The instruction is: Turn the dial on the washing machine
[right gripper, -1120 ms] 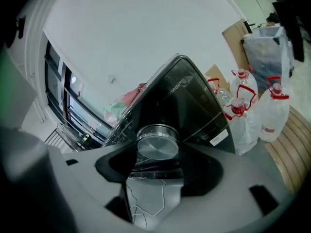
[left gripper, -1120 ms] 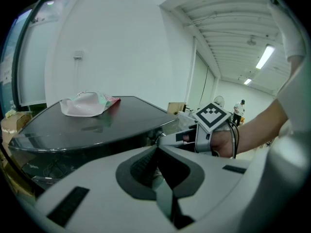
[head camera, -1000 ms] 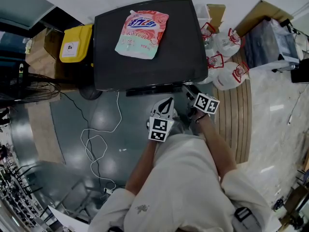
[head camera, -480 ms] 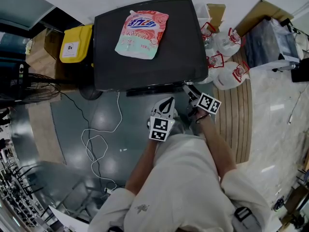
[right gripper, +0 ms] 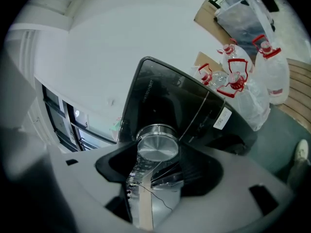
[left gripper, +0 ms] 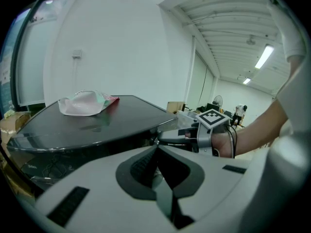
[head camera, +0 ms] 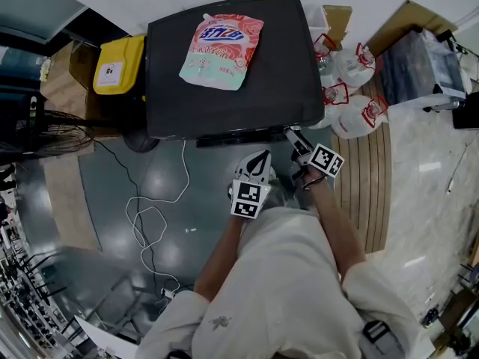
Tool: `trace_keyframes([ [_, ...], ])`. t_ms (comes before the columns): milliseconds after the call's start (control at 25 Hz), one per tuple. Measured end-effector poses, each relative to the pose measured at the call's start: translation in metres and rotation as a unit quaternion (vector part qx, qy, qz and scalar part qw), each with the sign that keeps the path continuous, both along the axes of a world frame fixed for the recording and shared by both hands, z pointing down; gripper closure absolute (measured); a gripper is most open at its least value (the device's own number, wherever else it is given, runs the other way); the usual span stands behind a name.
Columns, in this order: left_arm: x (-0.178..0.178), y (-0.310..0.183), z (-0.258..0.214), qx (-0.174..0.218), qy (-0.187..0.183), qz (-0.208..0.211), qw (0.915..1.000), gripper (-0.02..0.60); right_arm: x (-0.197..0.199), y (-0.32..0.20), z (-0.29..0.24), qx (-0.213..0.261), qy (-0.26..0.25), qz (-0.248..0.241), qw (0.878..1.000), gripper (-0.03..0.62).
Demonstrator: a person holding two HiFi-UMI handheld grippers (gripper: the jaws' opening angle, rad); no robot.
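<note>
The black washing machine fills the top of the head view, with a pink detergent pouch lying on its lid. My right gripper reaches the right end of the machine's front panel. In the right gripper view its jaws sit on either side of the round silver dial and press on its rim. My left gripper hangs just in front of the machine's front edge, jaws shut with nothing between them. From there the right gripper's marker cube shows at the machine's corner.
A yellow bin stands left of the machine. White bags with red-capped bottles and a cardboard box crowd its right side. A white cable loops over the grey floor. A wooden slatted platform lies at the right.
The right gripper has rolled about its own line while staying on the dial; its marker cube has tilted and shifted slightly right. The left gripper has not moved.
</note>
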State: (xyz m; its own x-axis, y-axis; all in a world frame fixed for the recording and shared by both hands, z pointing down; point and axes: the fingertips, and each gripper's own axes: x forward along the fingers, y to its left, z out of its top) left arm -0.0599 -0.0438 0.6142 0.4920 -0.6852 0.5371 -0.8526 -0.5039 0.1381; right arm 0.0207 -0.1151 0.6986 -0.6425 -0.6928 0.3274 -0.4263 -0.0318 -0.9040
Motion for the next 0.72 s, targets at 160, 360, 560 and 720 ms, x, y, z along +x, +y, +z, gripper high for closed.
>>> trace_keyframes([
  [160, 0.0005, 0.0009, -0.0001, -0.001, 0.001, 0.002, 1.0, 0.568, -0.0007, 0.0006, -0.0001, -0.005, -0.015, 0.008, 1.0, 0.316],
  [360, 0.002, 0.0009, 0.0015, -0.002, -0.001, 0.003, 1.0, 0.568, 0.0014, -0.0002, 0.0012, -0.012, -0.046, 0.024, 0.999, 0.316],
  [560, 0.0023, 0.0023, 0.0017, -0.004, -0.003, 0.005, 1.0, 0.568, 0.0024, -0.0002, 0.0009, -0.016, -0.064, 0.035, 0.997, 0.316],
  [720, 0.0028, 0.0055, 0.0021, -0.005, -0.004, 0.007, 1.0, 0.568, 0.0026, 0.0015, 0.0011, -0.018, -0.082, 0.043, 0.996, 0.316],
])
